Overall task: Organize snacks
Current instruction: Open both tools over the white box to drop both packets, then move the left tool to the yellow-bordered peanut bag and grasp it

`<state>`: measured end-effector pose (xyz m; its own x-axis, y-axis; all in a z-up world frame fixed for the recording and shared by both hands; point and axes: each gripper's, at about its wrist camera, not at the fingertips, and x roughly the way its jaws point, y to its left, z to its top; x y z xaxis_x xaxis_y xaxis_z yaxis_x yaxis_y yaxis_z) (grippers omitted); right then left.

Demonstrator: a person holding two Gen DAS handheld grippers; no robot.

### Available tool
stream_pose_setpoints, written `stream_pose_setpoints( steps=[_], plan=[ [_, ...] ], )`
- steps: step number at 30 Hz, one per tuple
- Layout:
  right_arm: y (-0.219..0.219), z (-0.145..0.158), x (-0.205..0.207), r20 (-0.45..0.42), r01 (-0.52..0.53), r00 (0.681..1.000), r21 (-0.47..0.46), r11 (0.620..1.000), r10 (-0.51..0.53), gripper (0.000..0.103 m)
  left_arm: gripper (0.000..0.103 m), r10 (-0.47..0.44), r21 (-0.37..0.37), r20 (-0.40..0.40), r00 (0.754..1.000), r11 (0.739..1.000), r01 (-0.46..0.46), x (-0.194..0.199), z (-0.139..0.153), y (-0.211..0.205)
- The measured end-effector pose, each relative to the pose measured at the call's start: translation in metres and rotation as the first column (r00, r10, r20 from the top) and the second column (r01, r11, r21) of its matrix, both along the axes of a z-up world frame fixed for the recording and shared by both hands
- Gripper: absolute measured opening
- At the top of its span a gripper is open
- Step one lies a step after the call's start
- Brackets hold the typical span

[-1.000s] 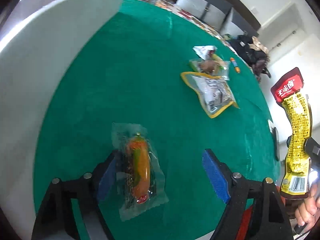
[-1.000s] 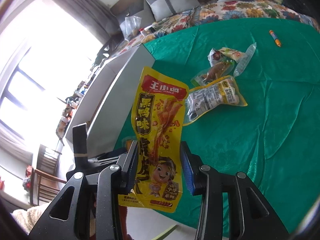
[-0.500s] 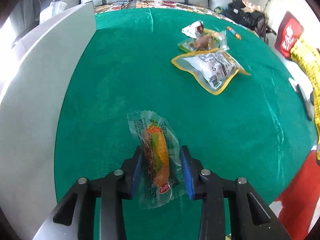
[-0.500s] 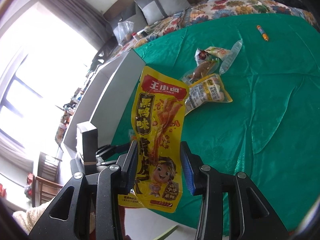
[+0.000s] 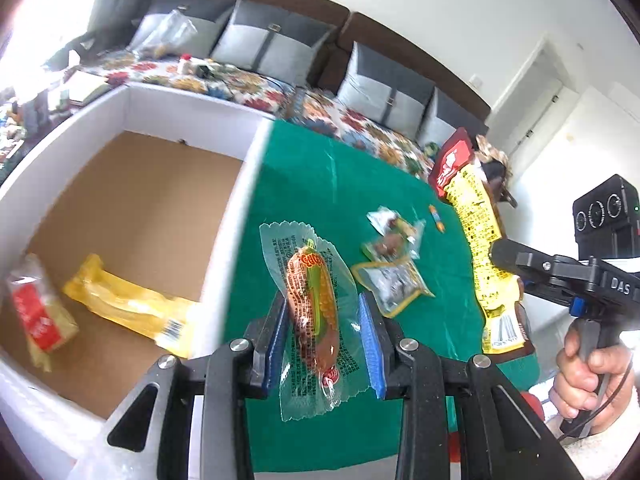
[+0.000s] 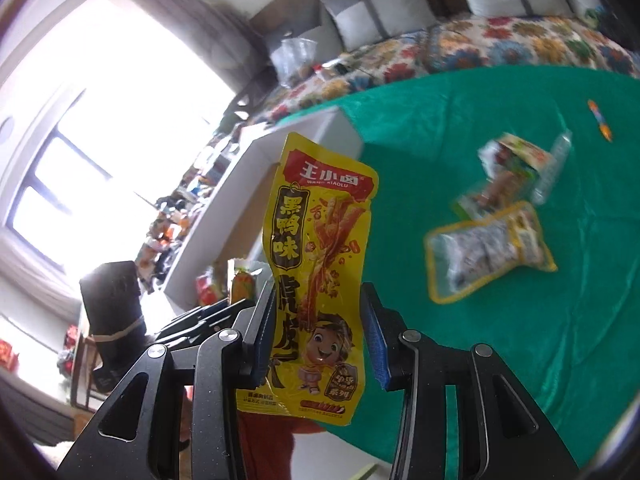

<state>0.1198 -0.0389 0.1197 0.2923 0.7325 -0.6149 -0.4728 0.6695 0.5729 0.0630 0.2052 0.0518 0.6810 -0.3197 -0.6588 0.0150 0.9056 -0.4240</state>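
We hold two snacks aloft. L gripper [image 5: 325, 340]: narrow, blue ribbed pads pinching a clear crinkly sausage packet [image 5: 314, 312] w/ serrated ends, orange-green label, clear of the green cloth [image 5: 304, 184]. To its left, a white-walled box [image 5: 240, 200] w/ brown cardboard floor holds a yellow pouch [image 5: 124, 304] and a red-white pack [image 5: 36, 320]. R gripper [image 6: 320, 336]: likewise narrow, gripping the lower half of a glossy yellow foil pouch [image 6: 320, 256], red header up. Ahead-right of it, on the cloth: a yellow-edged pouch [image 6: 488, 252], small packets [image 6: 508, 168], an orange tube [image 6: 599, 120]
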Motion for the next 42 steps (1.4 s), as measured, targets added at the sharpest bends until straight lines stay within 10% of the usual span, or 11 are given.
stream_pose_setpoints(
  steps=[5, 13, 22, 30, 36, 42],
  plan=[
    [0.116, 0.025, -0.010, 0.048, -0.189, 0.981, 0.045, 0.981, 0.186, 0.043, 0.038, 0.194, 0.151, -0.009, 0.981, 0.970, -0.190, -0.017, 0.011, 0.087],
    [0.213, -0.036, -0.036, -0.022, -0.323, 0.946, -0.059, 0.945, 0.322, 0.064, 0.083, 0.403, 0.294, -0.070, 0.912, 0.882, -0.367, -0.036, -0.033, 0.139],
    [0.077, -0.074, -0.017, 0.186, -0.067, 0.974, -0.306, 0.950, 0.129, 0.077, 0.085, 0.355, 0.186, 0.023, 0.935, 0.917, -0.353, -0.052, -0.016, 0.094],
    [-0.144, -0.165, -0.013, 0.254, 0.323, 0.944, -0.594, 0.737, -0.208, 0.077, 0.100, -0.003, 0.143, 0.059, 0.998, 0.990, -0.005, -0.008, -0.005, -0.059],
    [-0.242, -0.174, -0.015, 0.336, 0.510, 0.860, -0.604, 0.612, -0.385, 0.077, 0.100, -0.217, 0.215, -0.068, 0.974, 0.950, 0.227, 0.039, -0.074, -0.168],
    [-0.261, -0.177, 0.002, 0.335, 0.577, 0.815, -0.541, 0.611, -0.473, 0.079, 0.100, -0.311, 0.369, -0.165, 0.936, 0.861, 0.351, 0.068, -0.132, -0.216]
  ],
)
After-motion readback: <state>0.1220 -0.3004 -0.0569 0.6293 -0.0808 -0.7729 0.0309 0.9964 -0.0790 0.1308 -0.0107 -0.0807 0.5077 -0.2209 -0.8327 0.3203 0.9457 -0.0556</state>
